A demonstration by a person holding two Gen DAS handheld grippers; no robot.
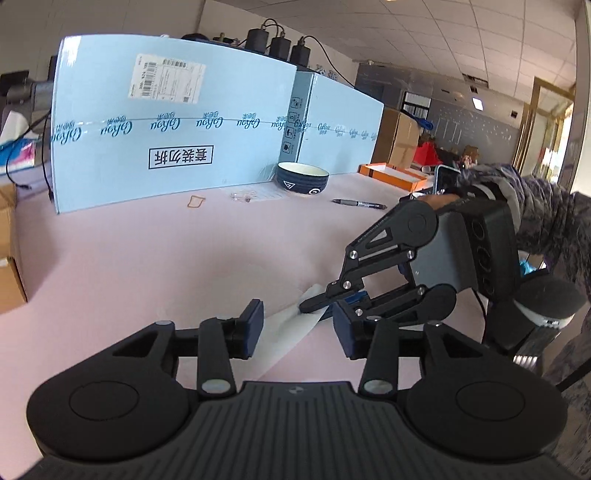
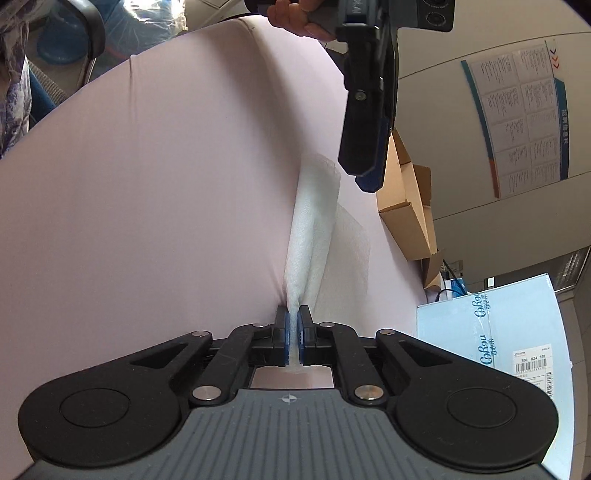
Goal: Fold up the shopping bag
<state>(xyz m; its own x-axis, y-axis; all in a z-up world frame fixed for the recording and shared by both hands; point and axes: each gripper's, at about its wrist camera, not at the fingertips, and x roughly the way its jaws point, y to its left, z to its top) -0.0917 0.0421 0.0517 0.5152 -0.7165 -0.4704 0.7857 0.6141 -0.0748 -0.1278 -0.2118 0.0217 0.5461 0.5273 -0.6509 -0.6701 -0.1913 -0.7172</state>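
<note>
the shopping bag (image 2: 314, 236) is a thin white, slightly see-through thing, folded into a long narrow strip and lying on the pink table (image 2: 166, 184). the right gripper (image 2: 292, 338) has its blue-padded jaws pinched tight on the near end of that strip, so the plastic rises into a small ridge between the pads and then fans out flatter across the cloth toward the far end. the left gripper (image 1: 299, 330) hangs just above the table with its jaws parted about halfway and nothing caught between them; through the gap you can see the white bag (image 1: 291, 332) running along the pink surface underneath, but the pads do not press on it. seen from the right wrist, the left gripper (image 2: 364, 173) comes down from the top of the view, its tips hovering close over the far end of the strip, with a person's hand (image 2: 299, 22) wrapped round its handle. from the left wrist, the right gripper (image 1: 327, 301) reaches in from the right side, low on the bag, held by someone in a grey patterned sleeve (image 1: 546, 206). farther back on the table sit a dark blue bowl (image 1: 303, 179), a pen (image 1: 360, 203), a rubber band (image 1: 195, 201) and an orange tray (image 1: 393, 175), all well apart from the bag. large pale blue cartons (image 1: 177, 136) stand along the back edge of the table.
</note>
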